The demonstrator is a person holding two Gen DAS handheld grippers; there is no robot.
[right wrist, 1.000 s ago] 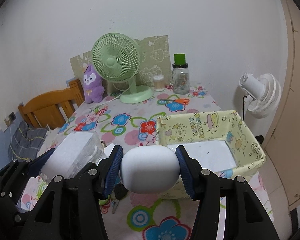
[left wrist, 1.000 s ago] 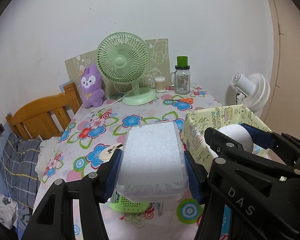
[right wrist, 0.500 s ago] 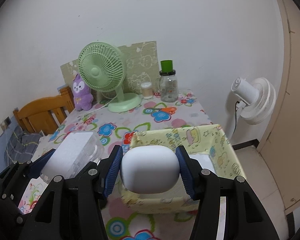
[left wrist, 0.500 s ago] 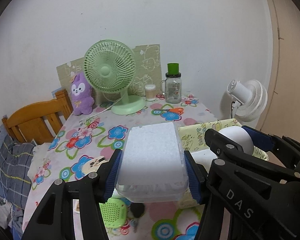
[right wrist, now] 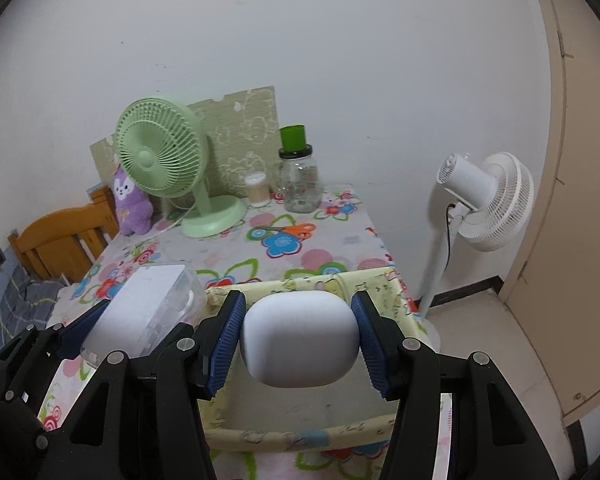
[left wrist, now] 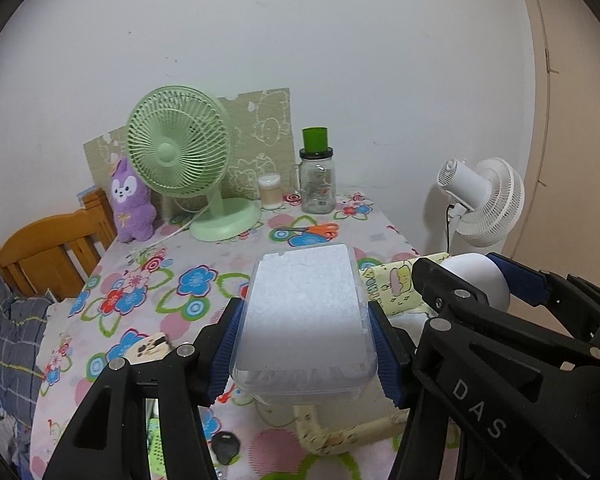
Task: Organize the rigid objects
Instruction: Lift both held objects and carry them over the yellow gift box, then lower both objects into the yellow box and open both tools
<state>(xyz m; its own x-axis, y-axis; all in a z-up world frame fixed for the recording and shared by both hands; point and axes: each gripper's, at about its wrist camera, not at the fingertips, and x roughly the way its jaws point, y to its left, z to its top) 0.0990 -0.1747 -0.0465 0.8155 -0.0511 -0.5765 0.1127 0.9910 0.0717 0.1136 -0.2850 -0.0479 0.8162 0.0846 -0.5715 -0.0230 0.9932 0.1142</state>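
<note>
While the clear box [left wrist: 306,320] fills the left jaws, the white case [right wrist: 300,340] fills the right.

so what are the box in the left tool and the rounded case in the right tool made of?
Clear rectangular lidded box: looks like thin transparent plastic with a frosted lid; the contents show through its wall. White rounded case: likely matte moulded plastic, smooth and seamless from here.

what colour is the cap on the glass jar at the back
Green, above a black collar; the jar shows best in the left wrist view.
</note>
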